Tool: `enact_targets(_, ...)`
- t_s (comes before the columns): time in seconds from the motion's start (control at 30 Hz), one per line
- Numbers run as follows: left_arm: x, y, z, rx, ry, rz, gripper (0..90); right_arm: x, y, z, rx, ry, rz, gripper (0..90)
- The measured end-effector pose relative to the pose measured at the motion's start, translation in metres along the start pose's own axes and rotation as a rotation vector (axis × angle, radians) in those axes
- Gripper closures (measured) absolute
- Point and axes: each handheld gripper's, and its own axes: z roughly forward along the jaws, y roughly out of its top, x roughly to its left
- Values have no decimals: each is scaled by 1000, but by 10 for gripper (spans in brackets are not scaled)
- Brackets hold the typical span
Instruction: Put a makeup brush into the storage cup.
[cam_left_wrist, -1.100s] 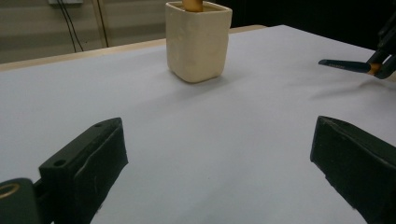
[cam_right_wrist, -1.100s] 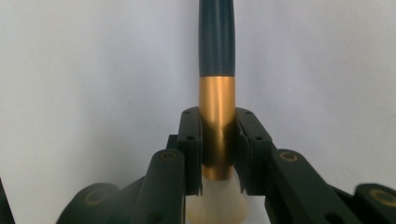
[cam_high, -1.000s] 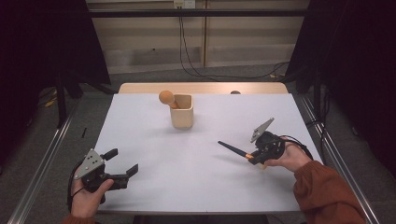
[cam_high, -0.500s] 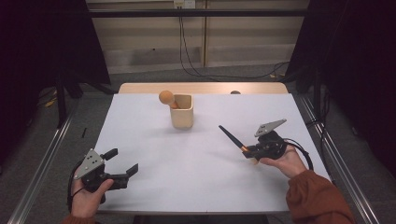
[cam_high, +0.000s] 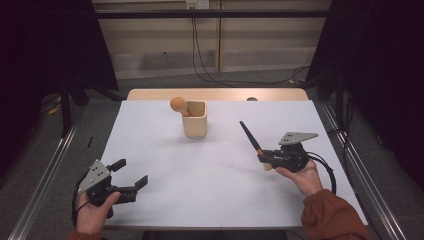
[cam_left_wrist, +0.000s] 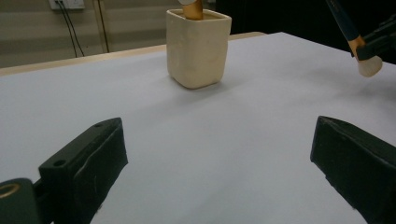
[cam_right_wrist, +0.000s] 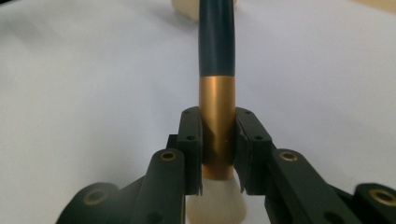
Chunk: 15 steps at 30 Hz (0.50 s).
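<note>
On the white sheet (cam_high: 210, 165) covering my wooden table (cam_high: 150, 94), my right gripper (cam_high: 264, 160) clamps a brush (cam_high: 248, 136) by its gold ferrule, right of the cream cup (cam_high: 195, 120), while my left gripper (cam_high: 131, 176) rests wide apart (dark curtains flank the room).

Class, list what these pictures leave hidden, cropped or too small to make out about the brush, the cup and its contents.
- Brush tip: right gripper view, top edge crops it.
- Brush head: same view, right gripper fingers cover part.
- Cup inside: high view, walls hide the stick's lower end.
- Dark spot at table's far edge: too small.
</note>
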Motion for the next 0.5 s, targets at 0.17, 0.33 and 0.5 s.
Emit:
enact_targets(0.17, -4, 2, 2, -6, -31, 3, 34, 2, -1, -2, -71, 18, 22, 749)
enact_targets(0.33, -10, 5, 4, -20, -68, 13, 32, 12, -1, -3, -105, 73, 9, 749)
enact_targets(0.5, -16, 8, 8, -15, -102, 29, 32, 19, 2, -2, -106, 98, 6, 749)
